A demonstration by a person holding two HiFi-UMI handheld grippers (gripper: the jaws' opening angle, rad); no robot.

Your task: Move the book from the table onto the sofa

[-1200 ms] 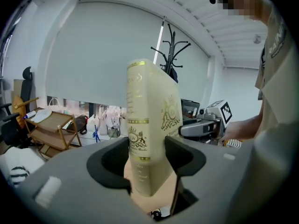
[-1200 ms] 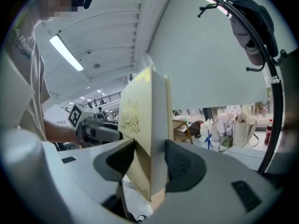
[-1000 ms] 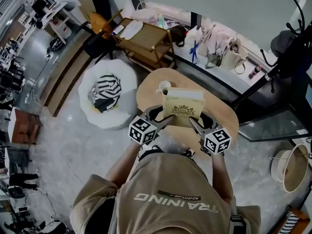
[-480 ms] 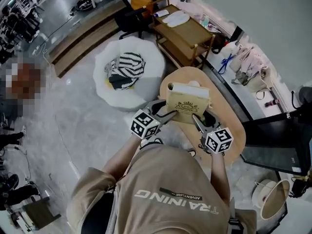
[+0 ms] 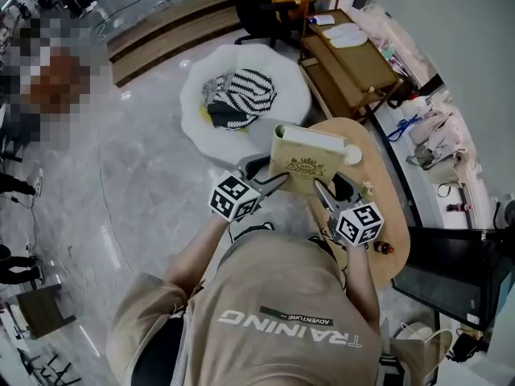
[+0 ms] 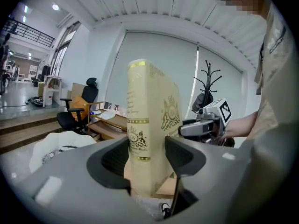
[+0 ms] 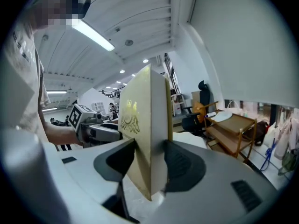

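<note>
Book [image 5: 304, 166] has swung off the table [image 5: 392, 223] toward the sofa [image 5: 197, 95], left gripper [image 5: 272, 183] and right gripper [image 5: 320, 193] both clamped on it; set-down remains.

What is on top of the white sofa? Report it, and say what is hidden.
A bunched black-and-white striped cloth lies on the white sofa. Whatever it covers is hidden. The book is not on it: the left gripper and right gripper hold it.

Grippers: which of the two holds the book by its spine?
The left gripper: its jaws clamp the printed spine of the book. The right gripper clamps the opposite edge, where the plain page side faces it.
</note>
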